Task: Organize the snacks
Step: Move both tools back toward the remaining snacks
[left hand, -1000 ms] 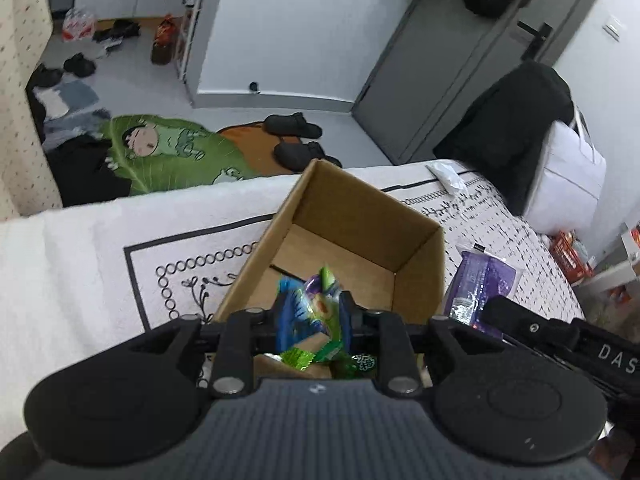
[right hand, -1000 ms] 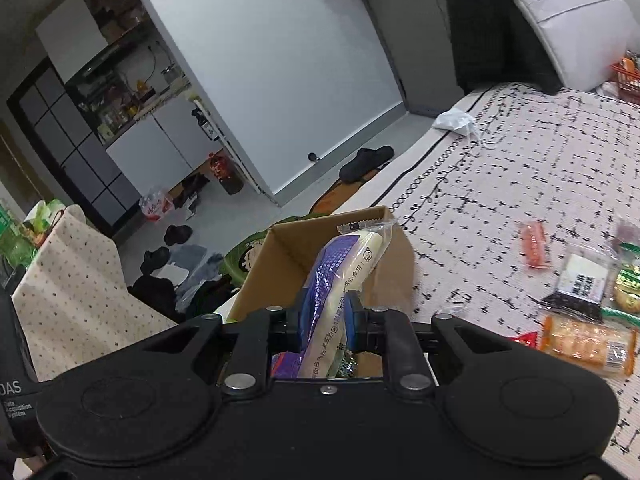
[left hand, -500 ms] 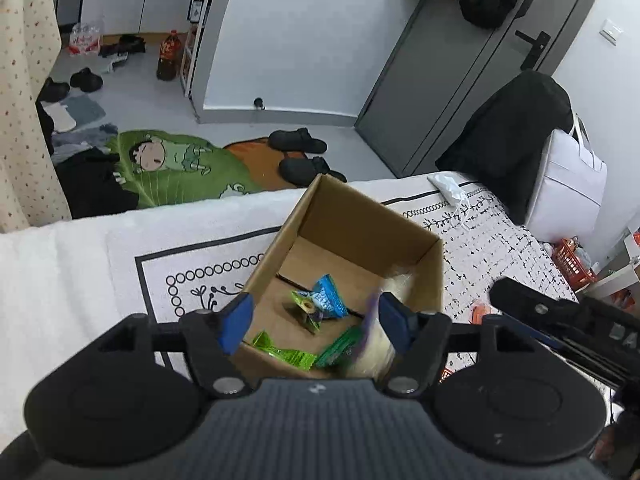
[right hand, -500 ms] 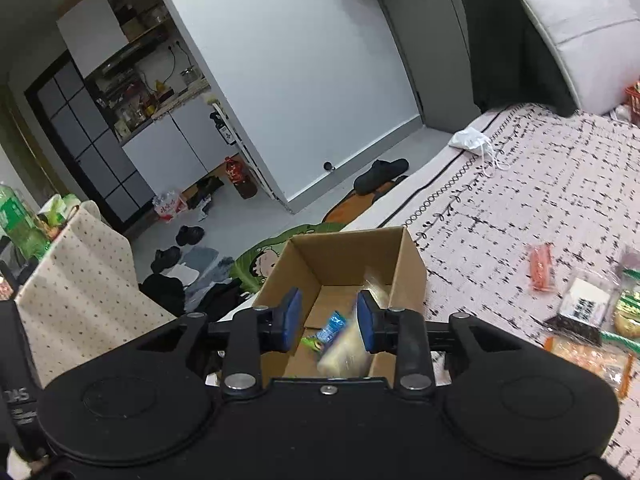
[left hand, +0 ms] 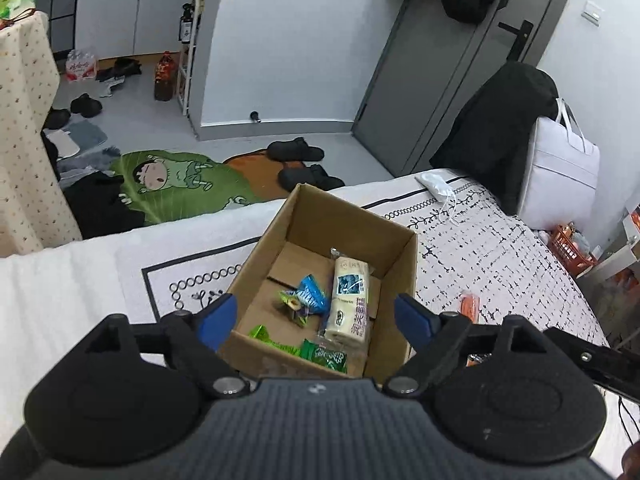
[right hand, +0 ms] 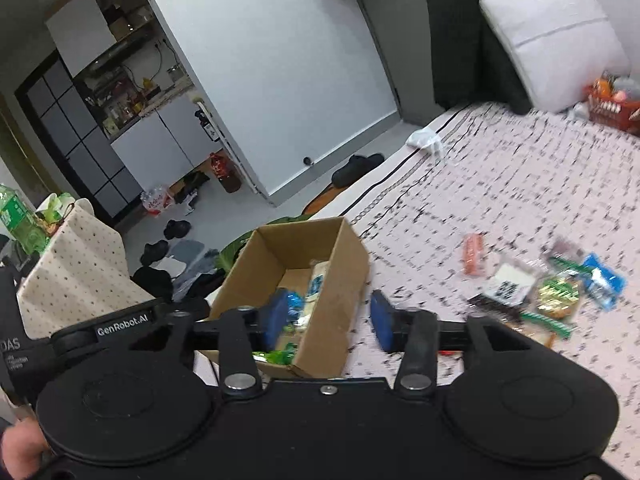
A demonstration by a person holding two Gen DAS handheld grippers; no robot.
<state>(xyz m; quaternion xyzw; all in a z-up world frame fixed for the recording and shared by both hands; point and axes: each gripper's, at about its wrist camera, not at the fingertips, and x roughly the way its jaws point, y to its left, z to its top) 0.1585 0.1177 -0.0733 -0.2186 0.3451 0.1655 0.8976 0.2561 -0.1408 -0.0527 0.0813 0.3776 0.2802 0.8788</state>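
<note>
Long pack: the cream-coloured oblong wrapped snack pack with a dark picture label point(left hand: 349, 300) lies flat in the box at lower centre of the left wrist view, its long axis running from the near wall up toward the far right corner, the clear crimped end pointing away from me.

Box: the open brown cardboard box point(left hand: 348, 216) sits on the white bedspread with black dashes and a looped border point(left hand: 480, 256), one corner pointing to the top of the frame.

Box contents: beside the long pack, to its left, a small blue foil sachet point(left hand: 310, 294); at the near wall, a bright green wrapper point(left hand: 272, 342) and a darker green printed packet point(left hand: 326, 356). The long pack's near end overlaps that darker packet.

Loose snacks: in the right wrist view, blurred, an orange stick-shaped pack point(right hand: 472, 254) lies right of the box, and a cluster of mixed packets point(right hand: 552, 288) sits at the right edge, well apart from the box.

My left gripper point(left hand: 316, 318): jaws wide and opening, blue pads straddling the box from above, nothing between them, nothing touched.

My right gripper point(right hand: 326, 318): jaws partly apart and opening, empty; the box's near right corner shows in the gap.
</note>
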